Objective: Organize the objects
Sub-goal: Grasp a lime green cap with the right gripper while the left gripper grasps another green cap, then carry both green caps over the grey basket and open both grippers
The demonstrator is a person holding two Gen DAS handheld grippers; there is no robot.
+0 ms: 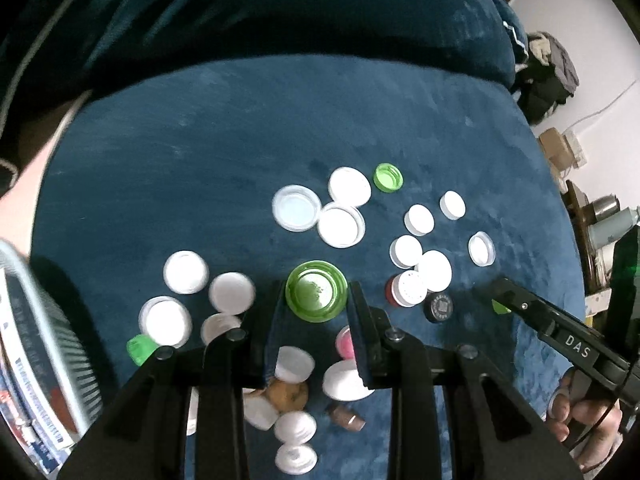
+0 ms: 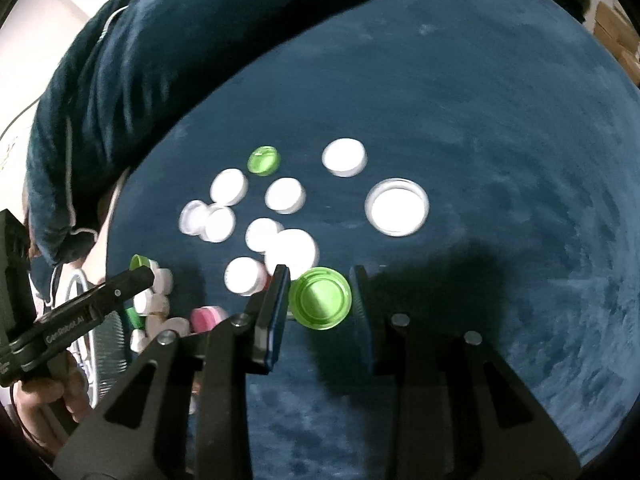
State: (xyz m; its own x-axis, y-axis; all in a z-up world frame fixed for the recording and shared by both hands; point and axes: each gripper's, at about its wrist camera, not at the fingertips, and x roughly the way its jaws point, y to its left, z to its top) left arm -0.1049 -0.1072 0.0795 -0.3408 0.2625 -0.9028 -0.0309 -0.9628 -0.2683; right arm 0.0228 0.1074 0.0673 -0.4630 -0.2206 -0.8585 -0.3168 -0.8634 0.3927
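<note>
My left gripper [image 1: 316, 284] is shut on a large green cap [image 1: 316, 291], which sits open side up between the two fingers, above the blue plush surface [image 1: 200, 152]. My right gripper [image 2: 320, 270] is shut on a second green cap [image 2: 320, 298], also open side up. In the left wrist view the right gripper [image 1: 498, 292] comes in from the right with a sliver of green at its tip. In the right wrist view the left gripper [image 2: 140, 274] enters from the left with green showing at its tip.
Several white caps [image 1: 340, 224] lie scattered on the blue surface, with a small green cap [image 1: 388, 177], a black cap [image 1: 439, 307], a pink cap [image 1: 345, 343] and a brown stopper [image 1: 346, 418]. A white ribbed container [image 1: 52, 320] stands at the left edge. A dark blue cushion [image 1: 280, 20] lies behind.
</note>
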